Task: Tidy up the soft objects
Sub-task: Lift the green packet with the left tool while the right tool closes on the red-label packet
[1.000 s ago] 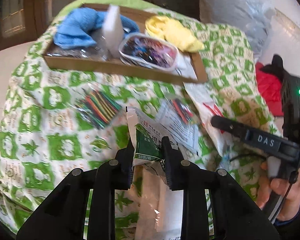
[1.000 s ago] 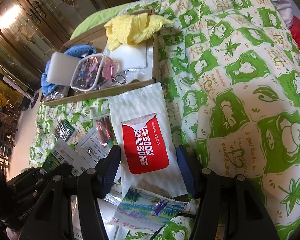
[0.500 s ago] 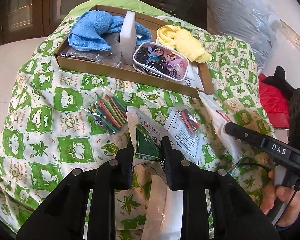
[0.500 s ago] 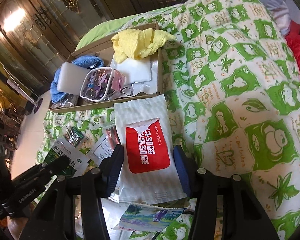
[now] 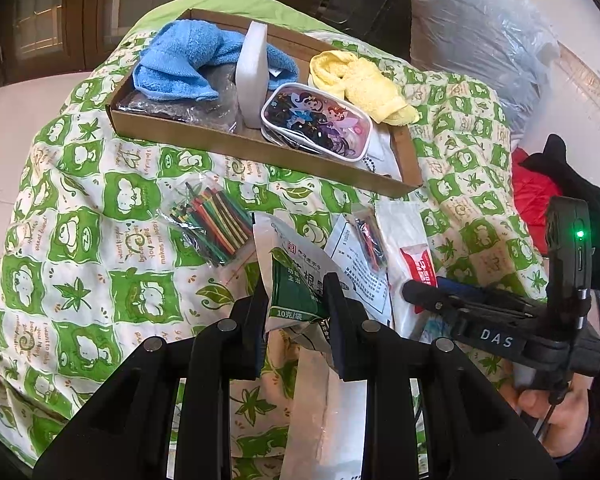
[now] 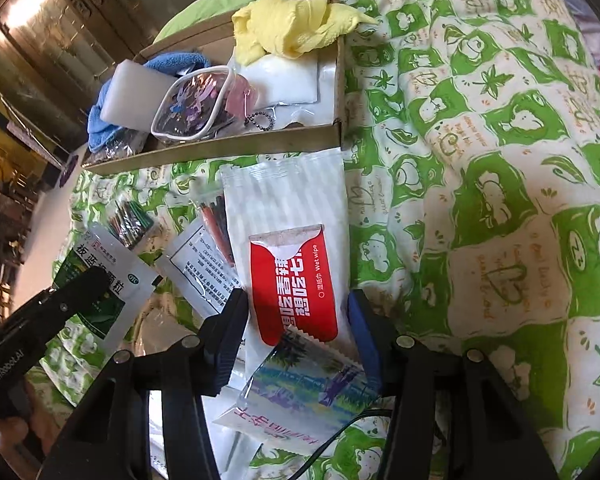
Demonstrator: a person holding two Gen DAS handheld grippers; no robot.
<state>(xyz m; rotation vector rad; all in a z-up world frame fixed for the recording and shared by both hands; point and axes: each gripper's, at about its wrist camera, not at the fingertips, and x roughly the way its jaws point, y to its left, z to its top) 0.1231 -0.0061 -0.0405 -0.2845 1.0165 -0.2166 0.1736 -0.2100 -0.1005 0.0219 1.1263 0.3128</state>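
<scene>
My left gripper is shut on a green-and-white sachet, held just above the quilt. That sachet and the left gripper also show at the lower left of the right wrist view. My right gripper is shut on a white wet wipe pack with a red label, one pad on each long edge. In the left wrist view the right gripper sits to the right, a hand under it. A cardboard tray beyond holds a blue towel, a yellow cloth, a white sponge block and a cartoon pouch.
On the green-patterned quilt lie a bag of coloured sticks and a small bag with a leaflet. A picture-printed pouch lies under the right gripper. A grey plastic bag and a red cloth sit at the right.
The right gripper's fingers have drawn in onto the wet wipe pack, and the gripper has shifted a little over the quilt. The left gripper keeps its hold on the sachet.
</scene>
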